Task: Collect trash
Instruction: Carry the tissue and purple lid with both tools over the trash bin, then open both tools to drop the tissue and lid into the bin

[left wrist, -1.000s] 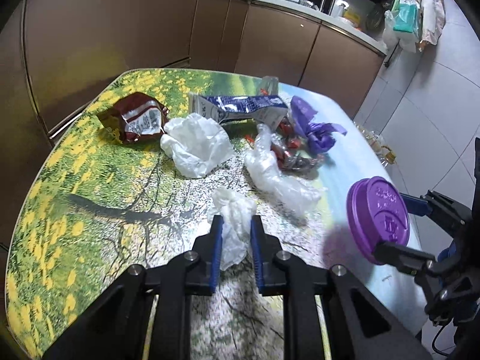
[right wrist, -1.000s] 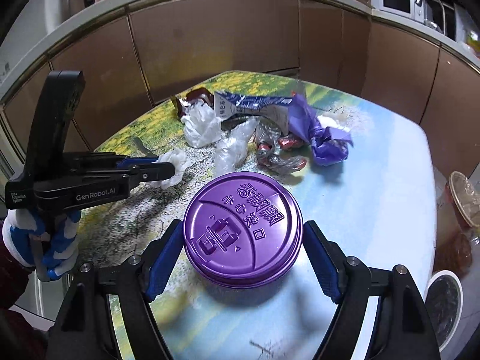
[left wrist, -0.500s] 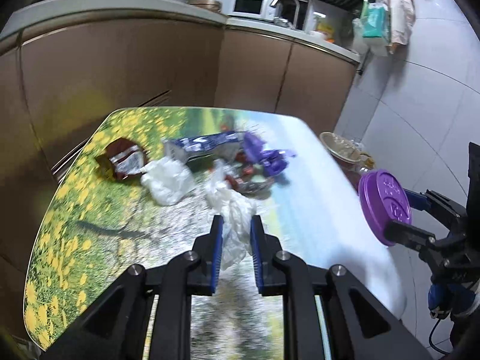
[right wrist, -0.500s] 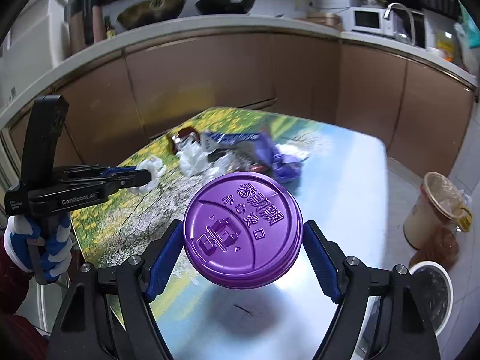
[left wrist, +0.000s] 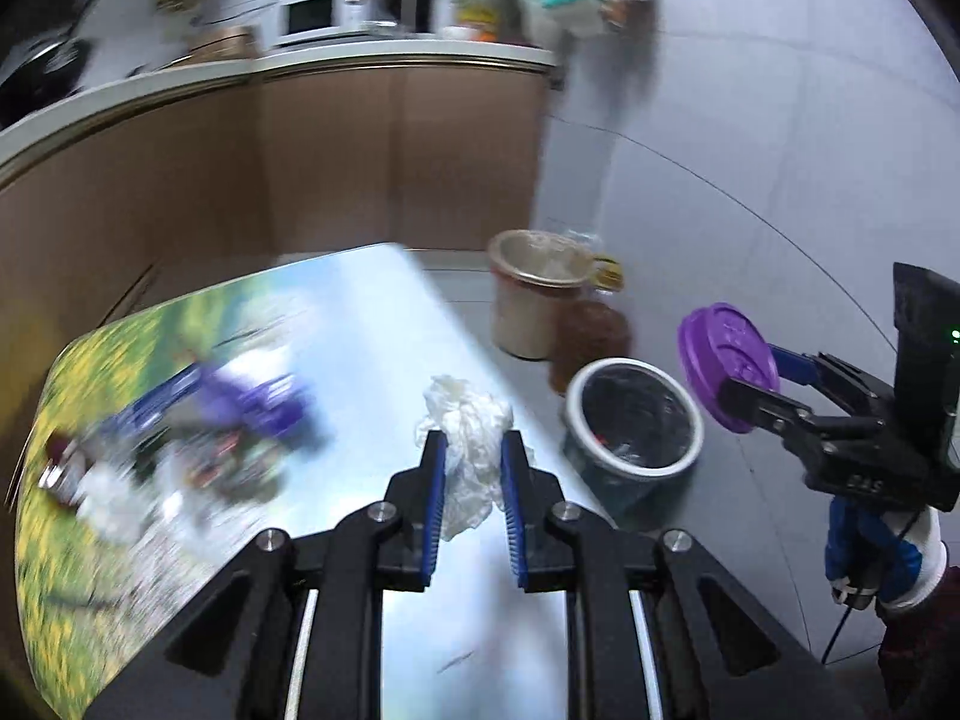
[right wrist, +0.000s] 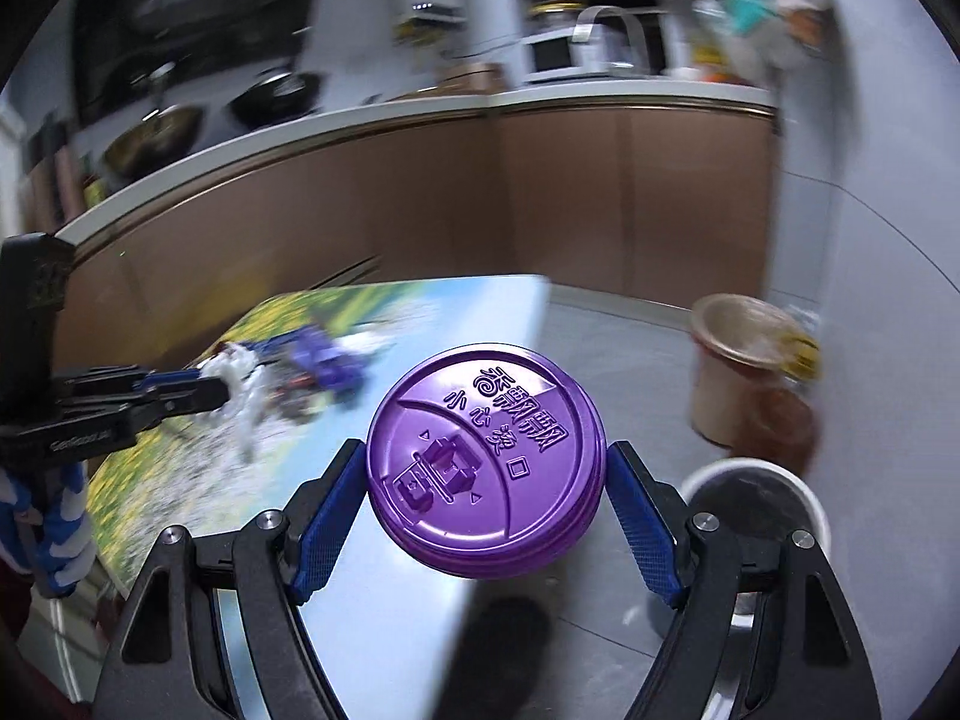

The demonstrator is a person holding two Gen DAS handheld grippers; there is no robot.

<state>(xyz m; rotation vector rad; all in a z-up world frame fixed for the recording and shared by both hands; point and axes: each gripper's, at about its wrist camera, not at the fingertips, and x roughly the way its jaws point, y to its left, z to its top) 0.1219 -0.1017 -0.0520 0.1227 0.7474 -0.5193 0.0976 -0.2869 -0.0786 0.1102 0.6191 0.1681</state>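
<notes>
My left gripper [left wrist: 471, 450] is shut on a crumpled white tissue [left wrist: 468, 426], lifted above the table's right edge. Seen from the right wrist, that left gripper [right wrist: 219, 393] holds the tissue [right wrist: 240, 369] at the left. My right gripper [right wrist: 486, 462] is shut on a round purple cup lid [right wrist: 483, 462] with raised lettering, held flat between the blue pads. From the left wrist the lid [left wrist: 726, 369] hangs just right of a white-rimmed trash bin [left wrist: 633, 420] lined with a black bag. The bin [right wrist: 762, 495] lies low right in the right wrist view.
The table [left wrist: 360, 312] with a flower-meadow print still carries blurred wrappers and plastic bags [left wrist: 240, 414] at its left. A tan pot [left wrist: 534, 300] and a brown bag [left wrist: 591, 330] stand on the grey floor behind the bin. Brown cabinets [right wrist: 420, 192] run along the back.
Both grippers have swung right and risen, off the pile of trash toward the table's right edge. The floor bin has come into view. Both grips are unchanged.
</notes>
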